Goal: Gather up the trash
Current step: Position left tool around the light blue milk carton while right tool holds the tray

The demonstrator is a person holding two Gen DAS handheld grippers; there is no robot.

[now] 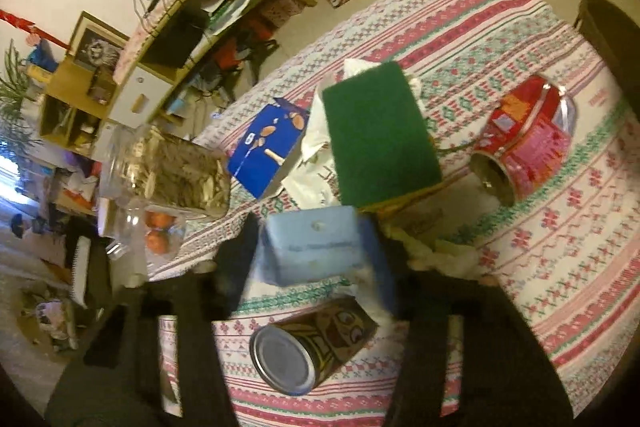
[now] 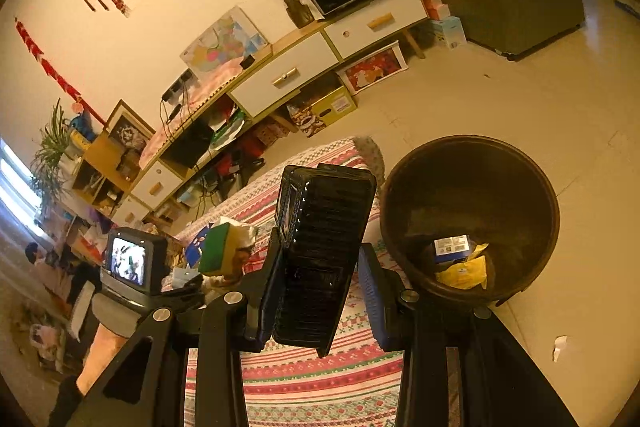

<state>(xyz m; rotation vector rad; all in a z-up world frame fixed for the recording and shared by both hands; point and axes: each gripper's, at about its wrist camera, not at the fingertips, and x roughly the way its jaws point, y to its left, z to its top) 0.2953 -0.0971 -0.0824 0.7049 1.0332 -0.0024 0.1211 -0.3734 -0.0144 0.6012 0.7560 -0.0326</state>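
In the left wrist view my left gripper (image 1: 320, 251) is shut on a green scouring sponge (image 1: 380, 135) and holds it above the patterned table (image 1: 560, 267). A yellow can (image 1: 312, 347) lies below it, a crushed red can (image 1: 524, 143) at the right, a blue box (image 1: 268, 147) and crumpled white paper (image 1: 312, 147) behind. In the right wrist view my right gripper (image 2: 320, 291) is shut on a black ribbed plastic tray (image 2: 320, 259), held up left of the brown trash bin (image 2: 472, 211). The bin holds a yellow wrapper (image 2: 464, 273) and a small box (image 2: 452, 245).
A clear jar of dried leaves (image 1: 172, 171) and a clear pack of oranges (image 1: 160, 235) stand at the table's left edge. A chair back (image 1: 608, 39) is at the right. A low cabinet (image 2: 304, 67) with clutter lines the wall. A paper scrap (image 2: 560, 347) lies on the floor.
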